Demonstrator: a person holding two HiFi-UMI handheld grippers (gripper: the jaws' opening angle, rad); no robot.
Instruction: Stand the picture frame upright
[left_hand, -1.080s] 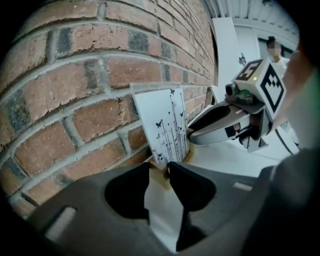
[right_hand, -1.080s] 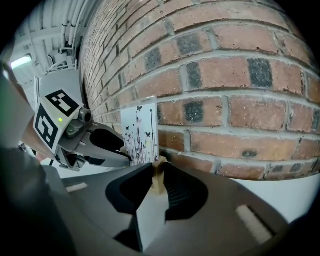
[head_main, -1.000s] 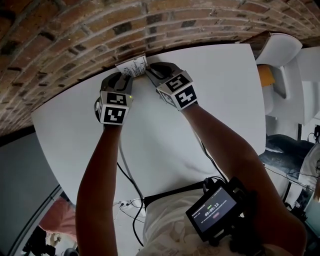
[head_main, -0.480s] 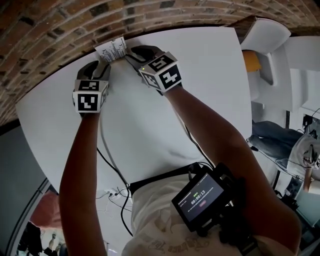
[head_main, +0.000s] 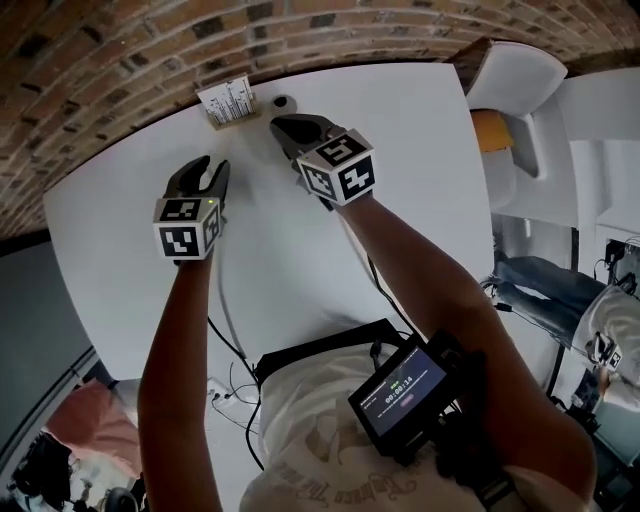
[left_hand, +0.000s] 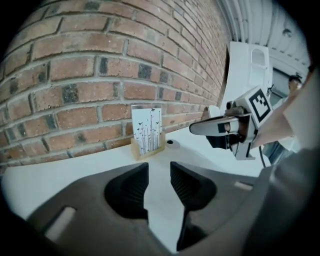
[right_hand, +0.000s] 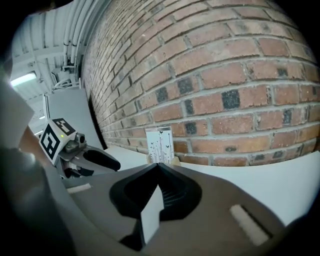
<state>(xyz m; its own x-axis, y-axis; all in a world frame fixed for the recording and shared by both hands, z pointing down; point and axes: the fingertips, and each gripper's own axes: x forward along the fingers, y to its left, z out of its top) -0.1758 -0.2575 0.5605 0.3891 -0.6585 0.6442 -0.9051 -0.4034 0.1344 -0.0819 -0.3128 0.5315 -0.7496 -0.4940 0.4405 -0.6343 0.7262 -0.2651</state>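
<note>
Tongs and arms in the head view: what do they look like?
The left tongs and right tongs are dark grey and curved, each carrying a white cube of black square markers. A pale cable trails from the left one. The person's forearms are bare; a white printed T-shirt is worn.

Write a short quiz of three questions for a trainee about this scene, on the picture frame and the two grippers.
1. True or false: the picture frame stands upright on the white table, close to the brick wall.
2. Which gripper has its jaws apart?
A) the left gripper
B) the right gripper
C) both
3. Fill in the missing word: between the jaws of the right gripper there is ____.

Key
1. True.
2. A. The left gripper's jaws have just been closing a little, but they stand apart with nothing between them. The right gripper's jaws are together.
3. Nothing. Both grippers are away from the frame.
</note>
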